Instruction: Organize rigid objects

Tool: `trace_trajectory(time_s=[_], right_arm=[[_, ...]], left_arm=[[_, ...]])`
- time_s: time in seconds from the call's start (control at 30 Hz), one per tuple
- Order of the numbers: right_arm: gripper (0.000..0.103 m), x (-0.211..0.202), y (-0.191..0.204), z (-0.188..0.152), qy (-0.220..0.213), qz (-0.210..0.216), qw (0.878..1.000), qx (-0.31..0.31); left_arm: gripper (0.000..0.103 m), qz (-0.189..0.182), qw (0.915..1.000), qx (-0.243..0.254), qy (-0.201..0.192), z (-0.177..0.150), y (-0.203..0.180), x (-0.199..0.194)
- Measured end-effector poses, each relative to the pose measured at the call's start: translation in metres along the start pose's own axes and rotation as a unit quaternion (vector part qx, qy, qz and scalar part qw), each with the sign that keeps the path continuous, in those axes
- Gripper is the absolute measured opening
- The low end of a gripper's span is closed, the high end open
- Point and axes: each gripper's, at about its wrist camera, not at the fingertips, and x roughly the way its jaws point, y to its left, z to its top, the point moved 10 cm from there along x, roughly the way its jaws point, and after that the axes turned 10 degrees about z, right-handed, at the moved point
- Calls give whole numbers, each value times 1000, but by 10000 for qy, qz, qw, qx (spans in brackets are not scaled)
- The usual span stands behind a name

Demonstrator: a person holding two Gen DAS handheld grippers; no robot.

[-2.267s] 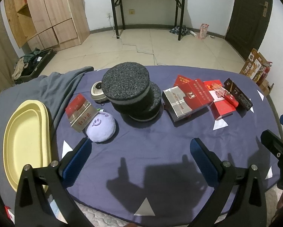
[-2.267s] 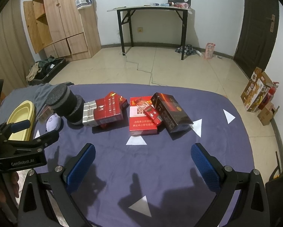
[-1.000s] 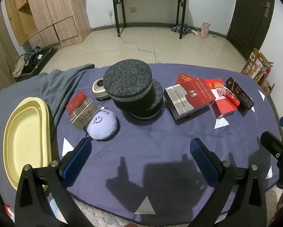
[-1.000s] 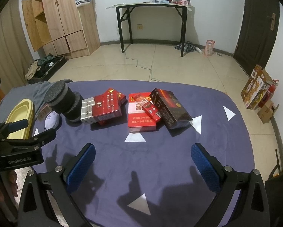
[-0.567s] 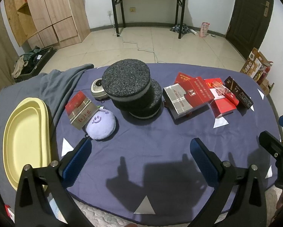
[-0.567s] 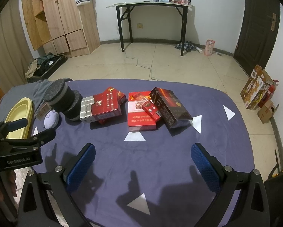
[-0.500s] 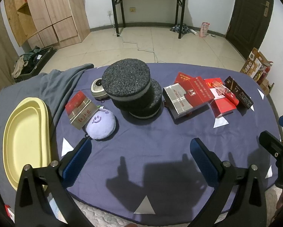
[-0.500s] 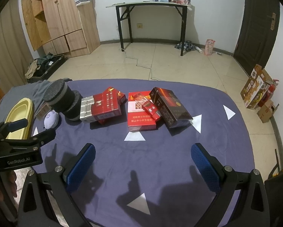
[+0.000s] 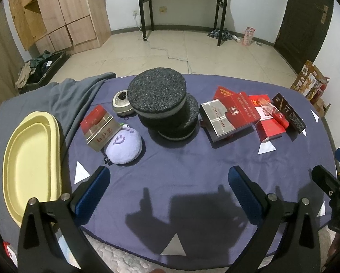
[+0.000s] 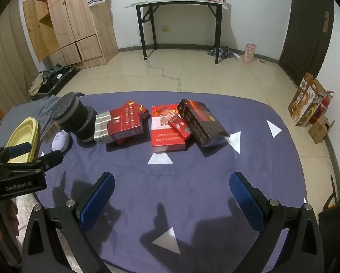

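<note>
Left wrist view: two foam discs (image 9: 156, 92), one tray (image 9: 31, 159).

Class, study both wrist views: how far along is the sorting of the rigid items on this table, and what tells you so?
Done: nothing visible; the pale yellow oval tray holds nothing. In hand: nothing; the left gripper and right gripper hover open above the dark blue cloth. Left: the red and silver carton, flat red carton, dark brown carton, black foam discs and small red and gold pack lie scattered.
</note>
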Motion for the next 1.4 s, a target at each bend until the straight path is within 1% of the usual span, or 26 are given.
trace_trajectory(time_s=[0.23, 0.33, 1.4], right_arm=[[103, 2, 1, 3, -28, -25, 10000, -62], [103, 4, 1, 5, -27, -93, 9999, -131], [102, 6, -1, 4, 45, -63, 9999, -133]], left_arm=[[103, 5, 10000, 36, -54, 2, -1, 0], [103, -92, 10000, 10, -34, 1, -3, 0], [103, 14, 10000, 25, 58, -1, 3, -2]])
